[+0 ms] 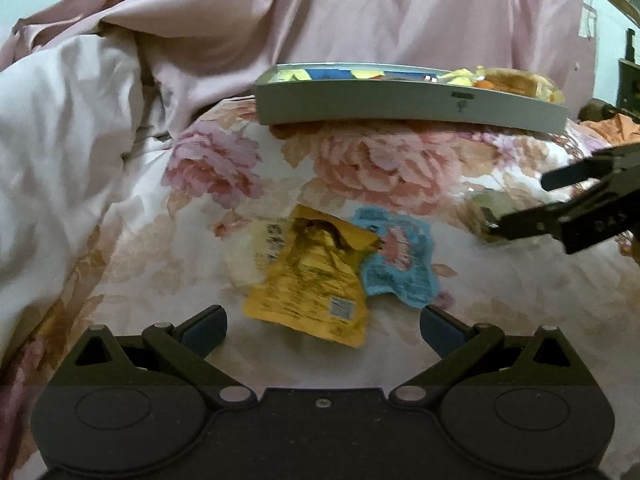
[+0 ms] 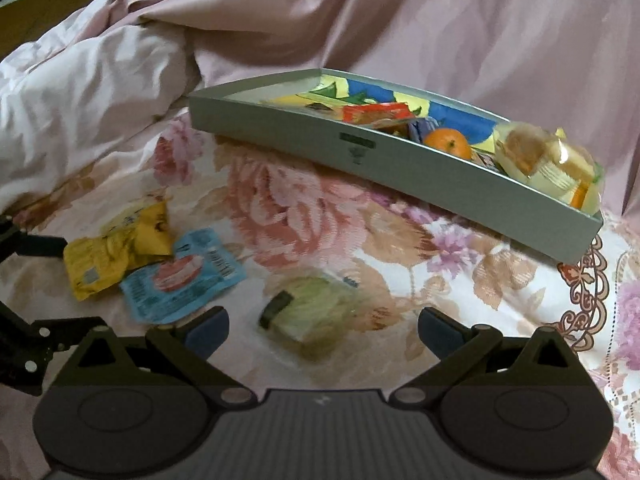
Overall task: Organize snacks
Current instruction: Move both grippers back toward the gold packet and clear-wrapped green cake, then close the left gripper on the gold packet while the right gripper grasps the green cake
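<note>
A flowered bedspread (image 2: 304, 208) carries everything, with pink bedding (image 2: 440, 28) heaped behind. On it sits a grey tray (image 2: 280, 128), already holding several snacks: an orange (image 2: 448, 142), a red packet (image 2: 376, 114) and a clear-wrapped cake (image 2: 536, 152) at its right end. Three snacks lie loose on the spread, well short of the tray: a yellow pouch (image 1: 316, 276), a blue packet (image 1: 400, 256) touching its edge, and a green-wrapped snack (image 2: 316, 308) further right.

The left gripper (image 1: 322, 326) hangs just before the yellow pouch, jaws wide apart and empty. The right gripper (image 2: 322, 326) hangs over the green snack, jaws likewise apart, nothing held.

This looks like the pick-up step, about half done. Next, each gripper likely needs to drop, close on its wrapper's thin crumpled edge, and carry it to the tray; the soft bedding may give under pressure.
</note>
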Motion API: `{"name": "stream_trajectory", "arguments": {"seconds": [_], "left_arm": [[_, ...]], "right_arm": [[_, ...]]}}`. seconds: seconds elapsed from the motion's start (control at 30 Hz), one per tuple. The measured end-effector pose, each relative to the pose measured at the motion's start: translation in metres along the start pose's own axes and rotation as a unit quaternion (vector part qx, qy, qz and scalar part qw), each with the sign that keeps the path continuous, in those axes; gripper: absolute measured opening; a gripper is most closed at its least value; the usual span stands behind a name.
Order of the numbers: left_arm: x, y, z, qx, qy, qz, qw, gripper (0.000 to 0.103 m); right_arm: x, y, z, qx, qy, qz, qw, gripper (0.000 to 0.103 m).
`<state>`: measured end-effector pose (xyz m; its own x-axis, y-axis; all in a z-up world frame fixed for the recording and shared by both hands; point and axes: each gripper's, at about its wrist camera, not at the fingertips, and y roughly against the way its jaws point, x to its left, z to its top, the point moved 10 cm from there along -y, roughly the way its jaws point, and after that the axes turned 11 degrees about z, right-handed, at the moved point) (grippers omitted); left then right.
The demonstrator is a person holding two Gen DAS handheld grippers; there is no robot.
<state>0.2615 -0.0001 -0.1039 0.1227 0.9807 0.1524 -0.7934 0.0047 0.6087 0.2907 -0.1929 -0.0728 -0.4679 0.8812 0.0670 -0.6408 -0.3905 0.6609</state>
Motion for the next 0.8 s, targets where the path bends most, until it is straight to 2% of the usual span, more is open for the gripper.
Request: {"name": "stream_trajectory", "arguments": {"seconds": [0.2,0.3,0.47,0.67,0.7,0.73,0.77,0.8], "left_arm": [[0.006,-0.012,0.015,-0.004,0.031,-0.002,0.9995,0.102],[0.006,-0.015,0.019,-0.008,0.040,-0.007,0.9991,0.102],[0.001,-0.014,0.020,-0.022,0.031,-0.012,0.9992,0.099],[0.001,-0.012,0.023,-0.037,0.026,-0.015,0.9989,0.097],[0.002,-0.011,0.024,-0.040,0.026,-0.013,0.9988,0.097],[0.003,-0.010,0.026,-0.044,0.025,-0.012,0.9987,0.097],[0.005,-0.010,0.028,-0.047,0.025,-0.011,0.9985,0.097],[0.006,-0.009,0.029,-0.050,0.025,-0.011,0.9984,0.097]], "right_arm": [[-0.005,-0.010,0.002,0.009,-0.003,0.020,1.000,0.102],[-0.001,-0.017,0.005,0.018,0.003,0.026,1.000,0.098],[0.002,-0.028,0.003,0.039,-0.014,0.029,0.999,0.089],[0.009,-0.032,0.006,0.041,-0.011,0.022,0.999,0.087],[0.011,-0.033,0.006,0.042,-0.009,0.024,0.999,0.085],[0.015,-0.034,0.006,0.045,-0.007,0.032,0.998,0.076],[0.018,-0.035,0.005,0.051,-0.005,0.035,0.998,0.072],[0.022,-0.036,0.005,0.053,0.002,0.034,0.998,0.073]]}}
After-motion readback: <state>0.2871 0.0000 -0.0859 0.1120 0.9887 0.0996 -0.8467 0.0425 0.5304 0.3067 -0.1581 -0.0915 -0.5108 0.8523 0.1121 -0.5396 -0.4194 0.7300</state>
